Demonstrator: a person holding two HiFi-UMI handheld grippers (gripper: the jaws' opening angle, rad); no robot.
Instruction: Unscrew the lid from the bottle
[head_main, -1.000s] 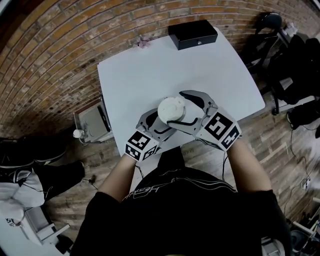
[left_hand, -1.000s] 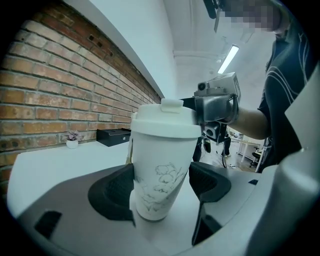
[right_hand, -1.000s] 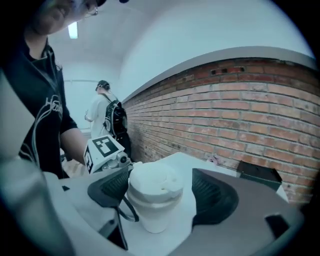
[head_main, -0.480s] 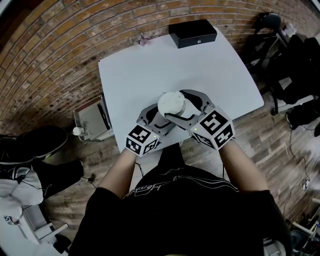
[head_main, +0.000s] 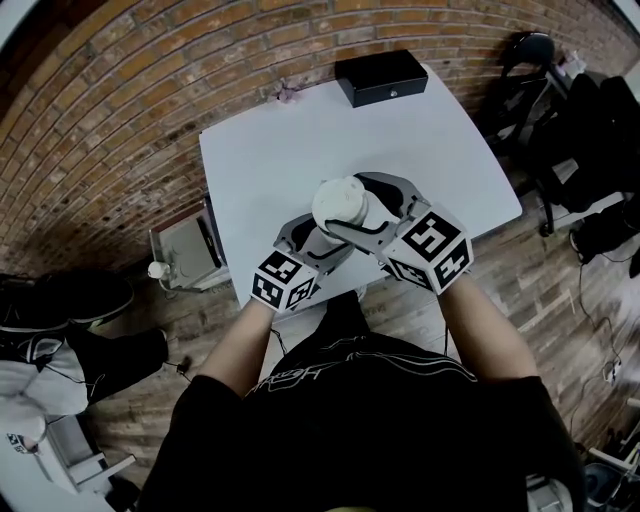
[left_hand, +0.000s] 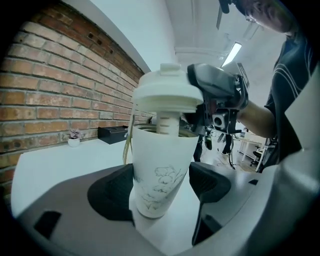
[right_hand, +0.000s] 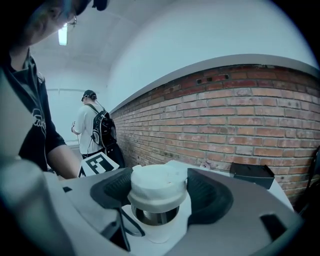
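A white bottle (left_hand: 157, 165) with a faint flower drawing stands upright on the white table (head_main: 280, 150) near its front edge. My left gripper (left_hand: 161, 189) is shut on its lower body. The white lid (left_hand: 165, 95) sits tilted just above the bottle's open rim (right_hand: 155, 217), with a stem reaching down inside. Around the lid my right gripper (right_hand: 160, 192) has its jaws closing, both pads against the lid's sides. In the head view the lid (head_main: 340, 203) shows from above between the left gripper (head_main: 318, 240) and the right gripper (head_main: 375, 210).
A black box (head_main: 381, 76) lies at the table's far edge, a small potted plant (head_main: 288, 92) beside it. A brick wall runs behind. A grey stool or bin (head_main: 185, 245) stands left of the table. A person with a backpack (right_hand: 95, 130) stands far off.
Both grippers with the bottle have shifted slightly away from me and left. The right gripper has turned a little around the lid.
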